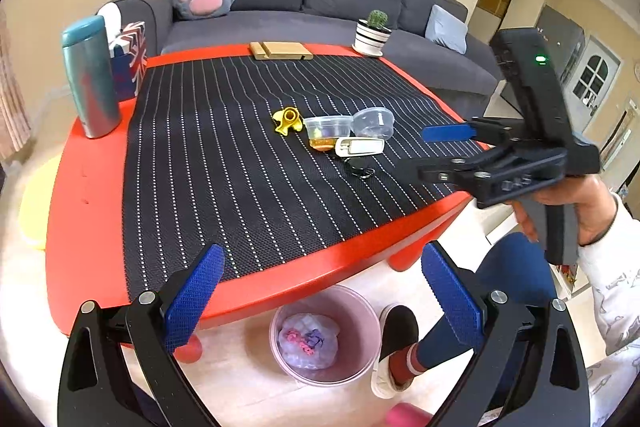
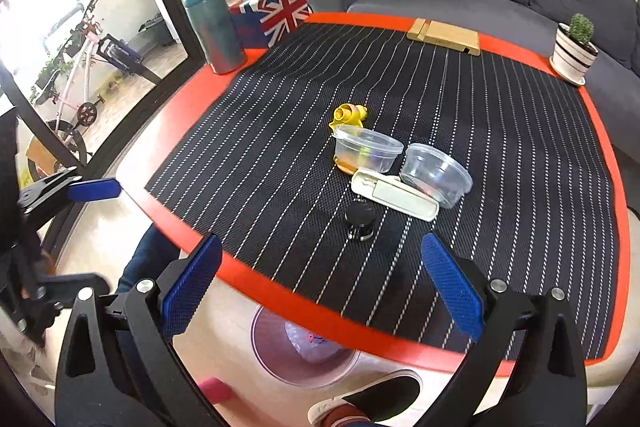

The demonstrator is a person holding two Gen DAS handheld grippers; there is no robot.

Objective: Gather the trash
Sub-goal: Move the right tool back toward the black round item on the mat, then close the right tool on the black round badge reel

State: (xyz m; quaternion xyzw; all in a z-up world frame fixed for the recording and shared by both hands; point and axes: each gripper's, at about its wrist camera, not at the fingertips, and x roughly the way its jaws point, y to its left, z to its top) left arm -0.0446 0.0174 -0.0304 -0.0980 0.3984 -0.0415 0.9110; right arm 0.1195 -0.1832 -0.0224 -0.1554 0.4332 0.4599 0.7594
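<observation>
Only the left wrist view shows the whole pink bin (image 1: 325, 335) below the table (image 1: 86, 223); both hand-held grippers, left (image 1: 322, 291) and right (image 2: 320, 287), hover spread, empty, short of the clustered trash (image 2: 396, 167).

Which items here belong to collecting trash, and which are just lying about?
Job: yellow peel scrap; two clear plastic cups; white wrapper; black cap; pink bin.
Lying about: teal flask; flag tissue box; cactus pot; wooden stand.
</observation>
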